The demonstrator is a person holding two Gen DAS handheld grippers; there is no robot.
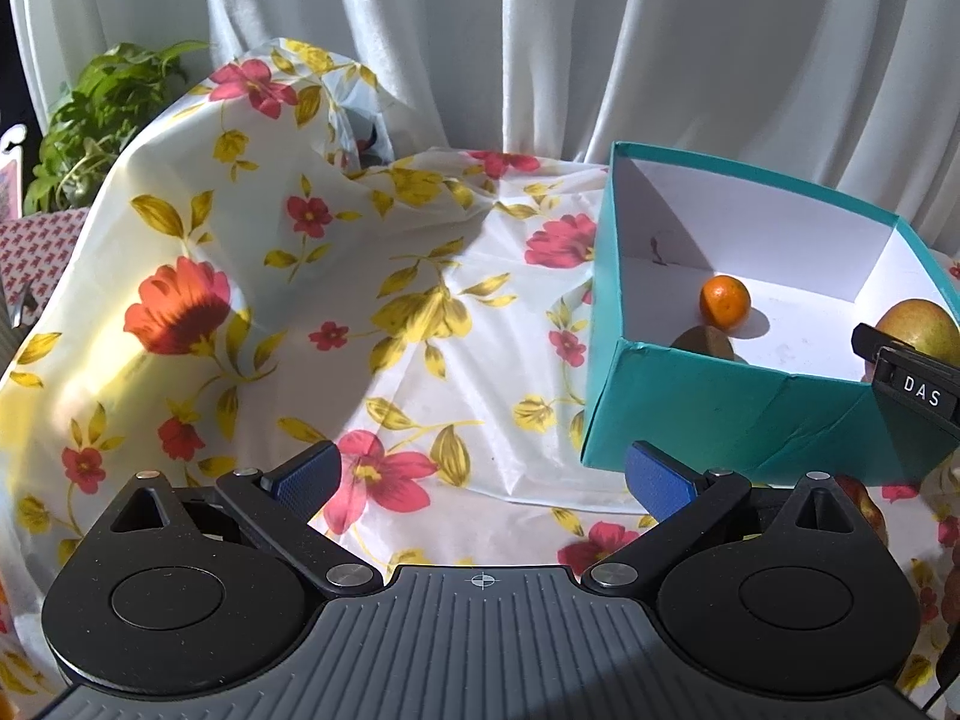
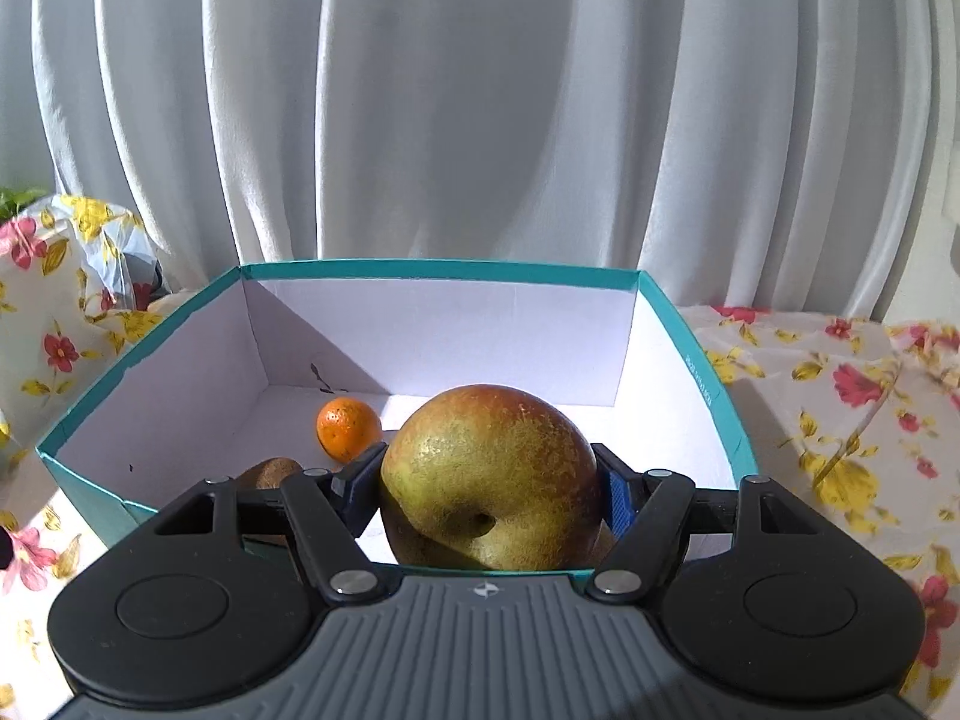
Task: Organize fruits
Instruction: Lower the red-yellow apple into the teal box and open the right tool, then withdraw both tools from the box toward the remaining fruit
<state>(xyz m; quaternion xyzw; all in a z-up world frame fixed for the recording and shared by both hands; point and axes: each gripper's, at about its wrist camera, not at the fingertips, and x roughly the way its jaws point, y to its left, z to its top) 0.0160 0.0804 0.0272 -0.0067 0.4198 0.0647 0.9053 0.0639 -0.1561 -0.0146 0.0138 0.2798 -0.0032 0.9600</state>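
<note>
Your teal box [image 2: 90, 468] fills the middle of the right wrist view, its near wall low in the frame beneath your right gripper [image 2: 489, 486], which is clamped on the apple [image 2: 489, 480] over the near edge. That apple looks firm, fairly heavy and smooth-skinned, so your hold across its widest part seems the safe one. Your left gripper [image 1: 480, 474] hangs spread and empty over the floral cloth [image 1: 240, 252] at lower centre, while the mandarin [image 2: 348, 427] and, just beside it, a partly hidden kiwi [image 2: 270, 473] crowd the box's lower left.
</note>
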